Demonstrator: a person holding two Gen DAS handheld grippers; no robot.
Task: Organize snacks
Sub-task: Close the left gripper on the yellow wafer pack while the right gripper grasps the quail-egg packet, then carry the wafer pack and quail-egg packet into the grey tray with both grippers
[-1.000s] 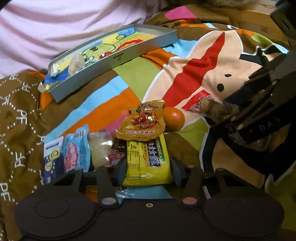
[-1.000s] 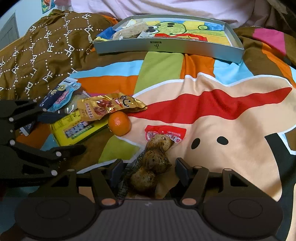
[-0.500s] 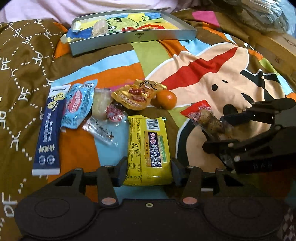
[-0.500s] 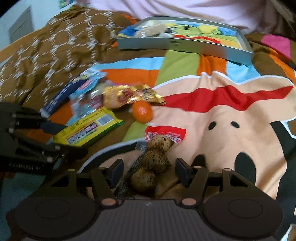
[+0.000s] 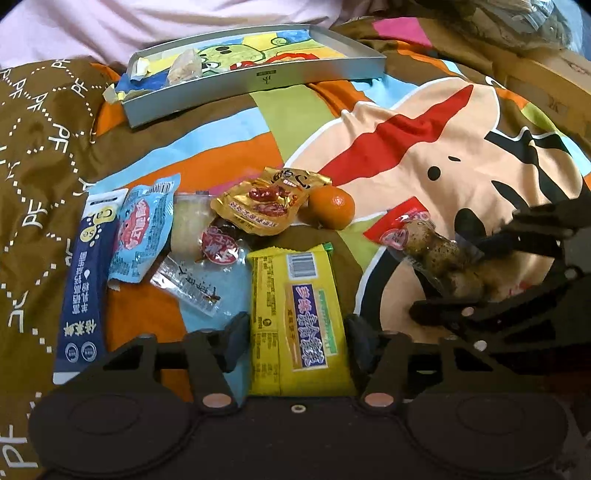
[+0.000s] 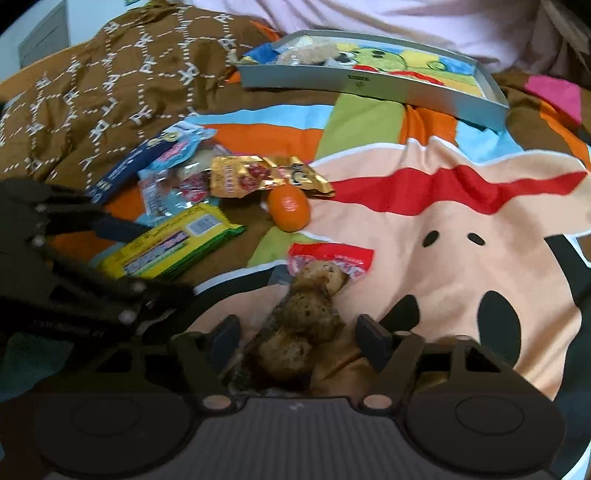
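Observation:
My left gripper [image 5: 295, 332] is shut on a yellow biscuit packet [image 5: 295, 302], one pad on each long edge, and its jaws are closing a little. From the right wrist view the same yellow packet [image 6: 173, 247] sits between the left gripper's [image 6: 159, 262] fingers. My right gripper [image 6: 297, 330] is shut on a clear pack of brown lumps with a red label [image 6: 306, 317], its jaws also closing. That pack [image 5: 432, 254] hangs in the right gripper [image 5: 461, 280] at the right of the left wrist view. A grey tray [image 5: 258, 79] lies at the back with a few snacks at its left end.
Loose on the cartoon bedspread lie a small orange [image 5: 330, 212], a gold pouch [image 5: 266, 206], a light blue packet [image 5: 142, 232], a dark blue stick pack [image 5: 86, 280] and clear sachets [image 5: 192, 284]. A cardboard box [image 5: 546, 74] stands at the far right. Pink bedding [image 5: 147, 26] lies behind the tray.
The yellow packet has come out from under the gold pouch and stayed in my left gripper as it rolled. The brown-lump pack moved along with my right gripper.

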